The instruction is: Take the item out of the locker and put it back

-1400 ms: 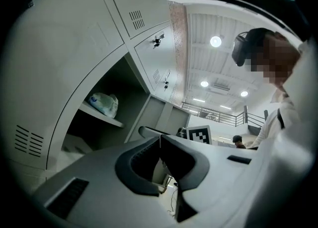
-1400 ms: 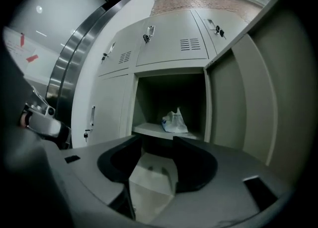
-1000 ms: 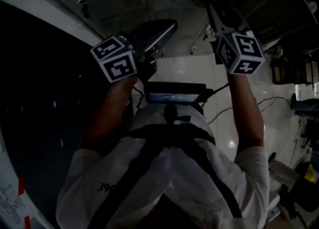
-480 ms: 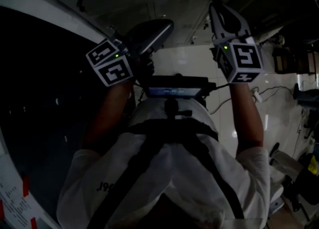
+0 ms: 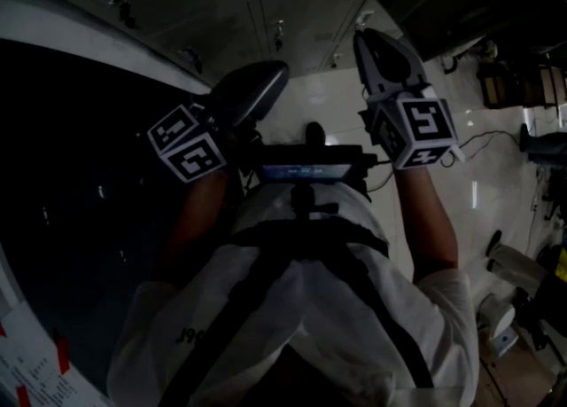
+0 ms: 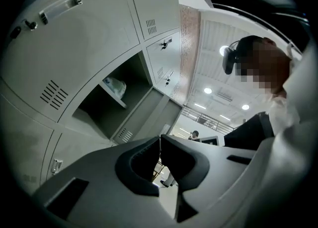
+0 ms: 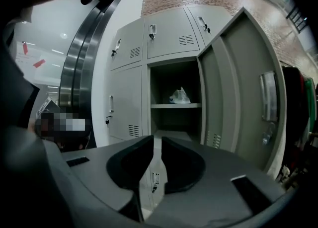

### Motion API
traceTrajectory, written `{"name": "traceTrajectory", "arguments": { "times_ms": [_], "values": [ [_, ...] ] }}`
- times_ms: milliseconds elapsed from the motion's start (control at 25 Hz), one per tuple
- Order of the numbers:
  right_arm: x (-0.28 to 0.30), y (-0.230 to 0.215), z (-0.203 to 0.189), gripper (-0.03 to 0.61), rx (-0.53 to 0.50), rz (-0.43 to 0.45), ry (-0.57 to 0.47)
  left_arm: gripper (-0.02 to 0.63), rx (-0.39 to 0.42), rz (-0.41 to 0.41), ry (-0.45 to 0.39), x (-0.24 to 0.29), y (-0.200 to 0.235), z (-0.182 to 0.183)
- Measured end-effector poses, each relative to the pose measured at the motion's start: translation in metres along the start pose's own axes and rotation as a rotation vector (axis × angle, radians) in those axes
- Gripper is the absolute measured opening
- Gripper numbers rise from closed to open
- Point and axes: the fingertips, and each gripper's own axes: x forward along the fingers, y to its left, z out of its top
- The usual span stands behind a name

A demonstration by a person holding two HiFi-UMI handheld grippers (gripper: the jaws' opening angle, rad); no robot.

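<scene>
A crumpled clear bag, the item (image 7: pixel 180 96), lies on the shelf of the open grey locker (image 7: pixel 175 122); the left gripper view catches the item (image 6: pixel 115 87) at an angle too. The locker's door (image 7: pixel 238 88) hangs open to the right. Both grippers are held up in front of the lockers, well short of the opening. My left gripper (image 6: pixel 160 142) is shut and empty, and it shows in the head view as my left gripper (image 5: pixel 276 70). My right gripper (image 7: pixel 156 145) has just been closing and is shut with nothing between its jaws; the head view has my right gripper (image 5: pixel 370 43).
Closed locker doors with keys (image 7: pixel 149 32) surround the open one. A dark curved steel column (image 7: pixel 82 63) rises at the left. Clothes (image 7: pixel 304 103) hang right of the door. A cable (image 5: pixel 496 137) trails over the white floor. A distant person (image 6: pixel 195 134) stands far behind.
Both grippers have sunk and drifted left in the head view. The right jaws, spread a second ago, have come together. The left gripper stays shut.
</scene>
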Motion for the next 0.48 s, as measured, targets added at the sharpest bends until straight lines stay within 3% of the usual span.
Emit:
{"name": "traceTrajectory", "arguments": {
  "times_ms": [240, 480],
  "values": [
    [-0.018, 0.005, -0.018, 0.037, 0.042, 0.005, 0.025, 0.008, -0.052, 0.018, 0.034, -0.01, -0.008, -0.029],
    [-0.043, -0.006, -0.025, 0.037, 0.067, 0.042, 0.026, 0.006, -0.034, 0.062, 0.021, -0.007, -0.029, -0.04]
  ]
}}
